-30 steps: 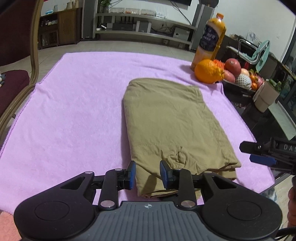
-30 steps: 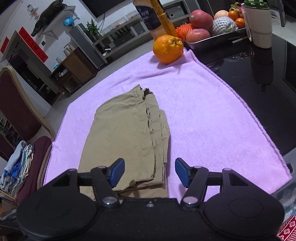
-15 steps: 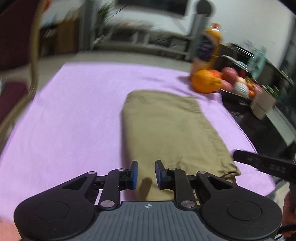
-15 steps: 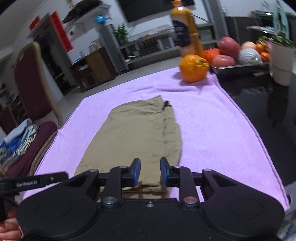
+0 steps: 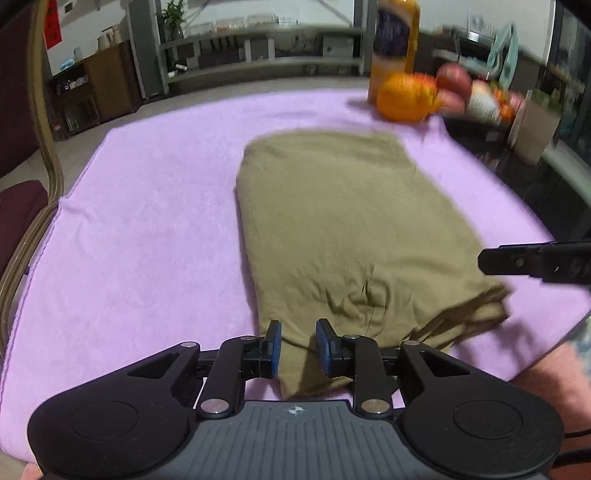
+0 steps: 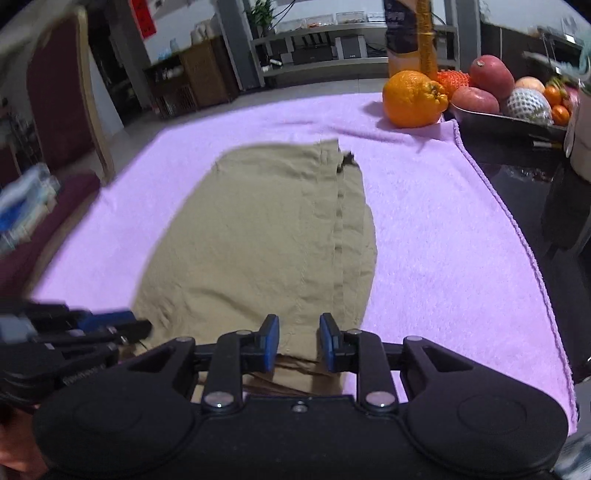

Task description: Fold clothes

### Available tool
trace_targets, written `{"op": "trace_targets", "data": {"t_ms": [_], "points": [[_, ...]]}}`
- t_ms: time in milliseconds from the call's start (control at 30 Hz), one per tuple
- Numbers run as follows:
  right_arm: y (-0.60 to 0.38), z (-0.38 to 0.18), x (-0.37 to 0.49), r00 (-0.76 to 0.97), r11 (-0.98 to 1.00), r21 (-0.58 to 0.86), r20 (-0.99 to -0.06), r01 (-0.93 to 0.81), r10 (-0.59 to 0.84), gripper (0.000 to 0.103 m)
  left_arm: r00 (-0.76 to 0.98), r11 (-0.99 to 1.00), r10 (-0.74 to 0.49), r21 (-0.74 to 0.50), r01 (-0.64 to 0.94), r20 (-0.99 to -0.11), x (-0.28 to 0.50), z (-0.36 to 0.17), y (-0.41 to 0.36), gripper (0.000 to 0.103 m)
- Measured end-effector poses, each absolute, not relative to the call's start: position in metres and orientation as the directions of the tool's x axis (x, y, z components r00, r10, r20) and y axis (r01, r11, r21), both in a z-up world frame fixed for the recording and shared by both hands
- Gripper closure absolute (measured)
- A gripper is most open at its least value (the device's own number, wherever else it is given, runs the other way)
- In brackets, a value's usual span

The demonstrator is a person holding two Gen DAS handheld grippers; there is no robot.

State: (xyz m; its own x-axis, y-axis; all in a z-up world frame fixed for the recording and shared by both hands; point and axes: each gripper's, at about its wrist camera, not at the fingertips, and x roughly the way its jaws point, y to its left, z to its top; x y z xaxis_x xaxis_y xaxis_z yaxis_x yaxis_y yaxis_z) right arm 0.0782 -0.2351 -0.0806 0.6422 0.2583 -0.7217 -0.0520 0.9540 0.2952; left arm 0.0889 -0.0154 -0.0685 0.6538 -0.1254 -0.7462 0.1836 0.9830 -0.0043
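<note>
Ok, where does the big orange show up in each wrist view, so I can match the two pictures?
Left wrist view: the big orange sits upper right, blurred, on the purple towel beyond the folded khaki garment.
Right wrist view: the big orange sits upper right, sharp, at the towel's far corner.
Shared landmark: the juice bottle directly behind it.

The left wrist view looks forward along the left hand-held gripper (image 5: 298, 349) from low over the near edge of the table (image 5: 546, 192), close above the near left corner of the folded khaki garment (image 5: 343, 236), and faces across the purple towel (image 5: 147, 229) toward the far shelving. The right wrist view looks the same way from just above the garment's near right part, along the right hand-held gripper (image 6: 298, 341). Both share the garment, towel, big orange (image 5: 402, 96) and bottle (image 5: 397, 44), and each catches the other gripper at its side edge.
</note>
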Motion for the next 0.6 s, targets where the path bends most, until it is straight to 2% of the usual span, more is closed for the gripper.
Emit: {"op": "trace_targets", "data": {"t_ms": [100,233,300,367,400,433,500,600], "points": [[-0.253,-0.047,0.076,0.664,0.926,0.374,-0.682,-0.045,0.308,0.067,0.697,0.981,-0.181,-0.077,0.178,-0.694,0.085,-0.039,-0.002,0.078],[-0.265,-0.006,0.08,0.69,0.893,0.448,-0.631,-0.049,0.354,0.06,0.738,0.973,-0.232,-0.146,0.18,-0.633,0.095,-0.006,0.004,0.078],[-0.265,0.004,0.088,0.706,0.878,0.476,-0.601,-0.06,0.374,0.052,0.742,0.97,-0.245,-0.15,0.193,-0.624,0.104,-0.003,-0.004,0.078],[-0.262,-0.001,0.102,0.71,0.866,0.496,-0.588,-0.061,0.387,0.052,0.722,0.971,-0.235,-0.129,0.2,-0.65,0.117,-0.015,-0.015,0.078],[-0.259,-0.01,0.111,0.705,0.86,0.508,-0.591,-0.052,0.392,0.058,0.706,0.971,-0.235,-0.124,0.205,-0.669,0.125,-0.028,-0.021,0.081],[-0.257,-0.02,0.12,0.701,0.853,0.519,-0.593,-0.043,0.397,0.072,0.689,0.97,-0.234,-0.12,0.21,-0.687,0.132,-0.041,-0.027,0.084],[-0.255,-0.048,0.141,0.68,0.828,0.561,-0.608,0.002,0.41,0.084,0.647,0.969,-0.229,-0.104,0.226,-0.728,0.143,-0.074,-0.037,0.088],[-0.256,-0.087,0.167,0.682,0.762,0.646,-0.581,0.054,0.444,0.084,0.676,0.963,-0.213,-0.033,0.269,-0.705,0.137,-0.099,-0.049,0.089]]}}
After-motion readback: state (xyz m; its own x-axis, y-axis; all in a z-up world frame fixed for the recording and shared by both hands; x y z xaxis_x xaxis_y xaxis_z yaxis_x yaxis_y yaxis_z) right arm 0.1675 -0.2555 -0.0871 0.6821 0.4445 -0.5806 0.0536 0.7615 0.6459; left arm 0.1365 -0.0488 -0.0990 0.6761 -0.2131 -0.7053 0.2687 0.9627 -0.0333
